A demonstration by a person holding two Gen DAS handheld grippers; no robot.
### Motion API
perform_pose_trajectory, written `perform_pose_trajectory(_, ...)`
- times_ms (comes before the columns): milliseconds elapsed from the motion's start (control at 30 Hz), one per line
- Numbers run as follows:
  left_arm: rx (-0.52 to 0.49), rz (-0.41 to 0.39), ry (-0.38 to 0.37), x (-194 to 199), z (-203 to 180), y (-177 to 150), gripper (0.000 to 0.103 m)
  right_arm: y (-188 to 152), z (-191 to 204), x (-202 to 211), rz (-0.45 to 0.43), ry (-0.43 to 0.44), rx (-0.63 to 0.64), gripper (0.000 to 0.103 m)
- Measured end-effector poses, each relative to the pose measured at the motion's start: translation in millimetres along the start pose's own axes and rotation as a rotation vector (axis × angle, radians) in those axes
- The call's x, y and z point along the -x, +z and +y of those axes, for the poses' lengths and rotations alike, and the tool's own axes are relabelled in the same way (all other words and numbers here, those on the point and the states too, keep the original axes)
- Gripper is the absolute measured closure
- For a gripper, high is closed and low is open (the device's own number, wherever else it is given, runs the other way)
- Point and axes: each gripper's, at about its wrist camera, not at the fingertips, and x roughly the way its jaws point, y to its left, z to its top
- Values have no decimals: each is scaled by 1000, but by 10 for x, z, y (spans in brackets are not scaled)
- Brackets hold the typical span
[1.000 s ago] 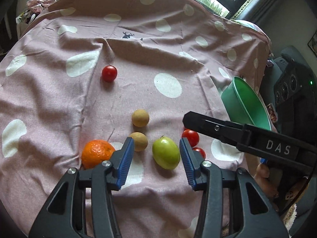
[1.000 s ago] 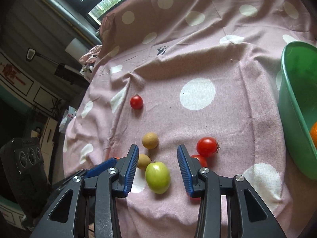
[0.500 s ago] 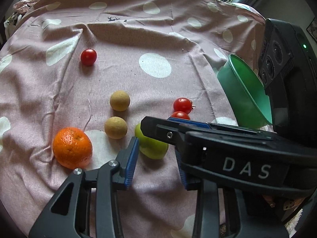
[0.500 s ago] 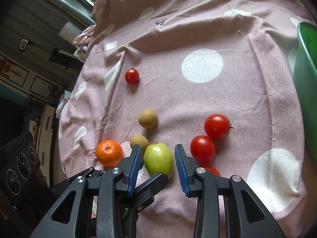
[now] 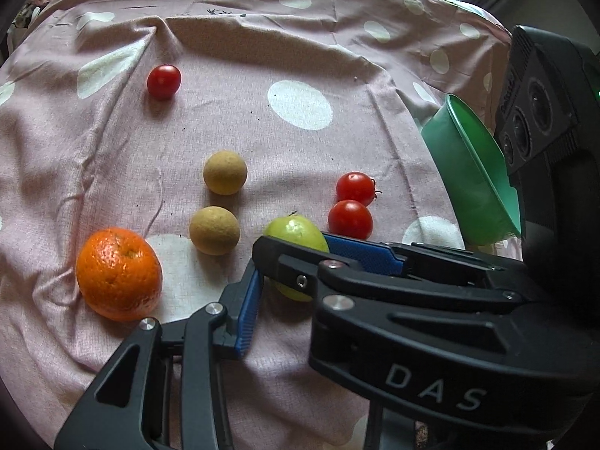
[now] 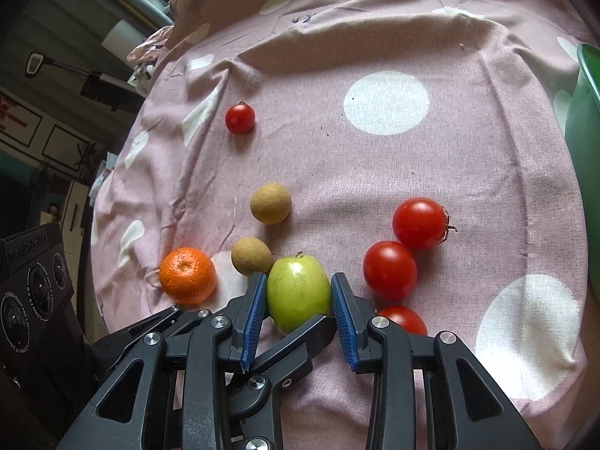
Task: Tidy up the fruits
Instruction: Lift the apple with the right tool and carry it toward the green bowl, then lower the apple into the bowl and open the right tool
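Both tools descended; right tool [image 6: 298,309] now brackets green fruit [image 6: 298,292].

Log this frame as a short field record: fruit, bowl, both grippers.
cloth: pink, white spots
green fruit: on cloth, between right gripper pads, which touch its sides
left gripper: jaws just closing; one finger hidden; green fruit seemingly between
orange: loose, left of green fruit
brown fruits: two, loose
tomatoes: four, loose
green bowl: right edge

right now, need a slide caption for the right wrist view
Right gripper closed on a green fruit lying on the spotted pink cloth, among tomatoes, an orange and two tan fruits.
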Motion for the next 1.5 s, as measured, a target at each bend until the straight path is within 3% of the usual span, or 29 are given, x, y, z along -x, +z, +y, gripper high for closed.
perform_pose_trajectory(367,-55,-109,-5,258,-143,-4,68,-25,84,244,-84,-5,37,65)
perform_pose_trajectory(767,-235,-295,-27,679,-880,154,68,-72,34,1128,-350,-15,64,65)
perform_pose_trajectory(1200,-401,-344,-114,602,-1760,353,68,-143,-555,1884,-571,-42,-77,65)
perform_pose_trajectory(1500,-458,-327,-172,410,-2192,418,68,-228,-974,2157,-649,-39,-168,65)
